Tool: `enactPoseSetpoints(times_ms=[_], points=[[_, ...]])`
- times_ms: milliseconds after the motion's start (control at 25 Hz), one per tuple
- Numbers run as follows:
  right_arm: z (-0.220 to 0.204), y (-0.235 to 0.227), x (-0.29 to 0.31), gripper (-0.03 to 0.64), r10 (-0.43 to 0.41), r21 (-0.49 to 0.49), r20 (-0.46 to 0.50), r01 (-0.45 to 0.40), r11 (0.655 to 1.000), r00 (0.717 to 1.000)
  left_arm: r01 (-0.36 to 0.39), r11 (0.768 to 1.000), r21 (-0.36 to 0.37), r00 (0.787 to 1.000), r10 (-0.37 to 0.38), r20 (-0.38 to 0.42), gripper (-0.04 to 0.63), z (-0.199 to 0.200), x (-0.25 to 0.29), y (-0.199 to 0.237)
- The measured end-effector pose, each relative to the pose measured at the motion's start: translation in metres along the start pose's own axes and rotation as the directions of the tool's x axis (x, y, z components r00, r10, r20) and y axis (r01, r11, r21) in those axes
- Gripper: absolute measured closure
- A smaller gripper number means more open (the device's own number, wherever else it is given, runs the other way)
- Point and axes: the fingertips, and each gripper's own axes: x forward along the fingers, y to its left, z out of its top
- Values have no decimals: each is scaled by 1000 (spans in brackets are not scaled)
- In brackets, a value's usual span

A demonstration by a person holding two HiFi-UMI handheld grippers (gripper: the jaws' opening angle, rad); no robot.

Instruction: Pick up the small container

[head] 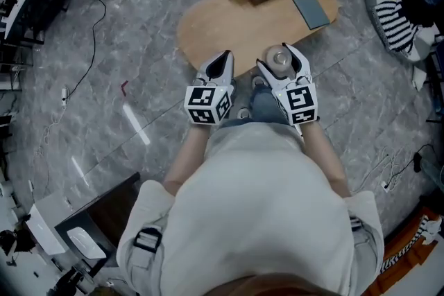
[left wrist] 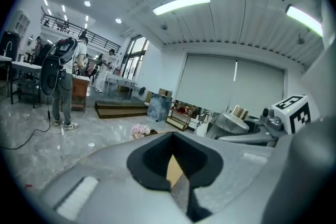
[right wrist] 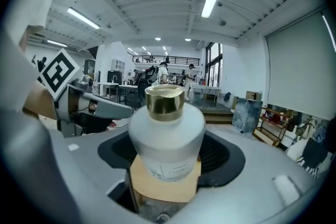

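- A big open work hall, part lab and part office, with a grey marble-look tile floor point(head: 139, 45).
- Long strip lights point(left wrist: 181, 2) on a ribbed ceiling, and an upper gallery with a railing point(left wrist: 68, 26).
- Desks point(left wrist: 21, 68) with people point(left wrist: 63, 86) standing at them.
- A loose cable point(head: 90, 59) and a power strip point(head: 64, 95) lie on the floor.
- An oval wooden table point(head: 229, 24) stands in the open, and a wide roller blind point(left wrist: 231, 84) is drawn down.

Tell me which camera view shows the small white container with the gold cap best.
The right gripper view: the container fills the centre, white body and gold cap clear, between the jaws of the right gripper. The head view shows only its top from above. The left gripper view shows it small, at the right.
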Motion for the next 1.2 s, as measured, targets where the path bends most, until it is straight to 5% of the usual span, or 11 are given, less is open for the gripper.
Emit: enactPoseSetpoints(times_ms=[1200], points=[[19, 7, 0, 282, 26, -4, 43, -26, 1000, 999, -22, 999, -24, 998, 23, 56, 595, 19, -12, 6]])
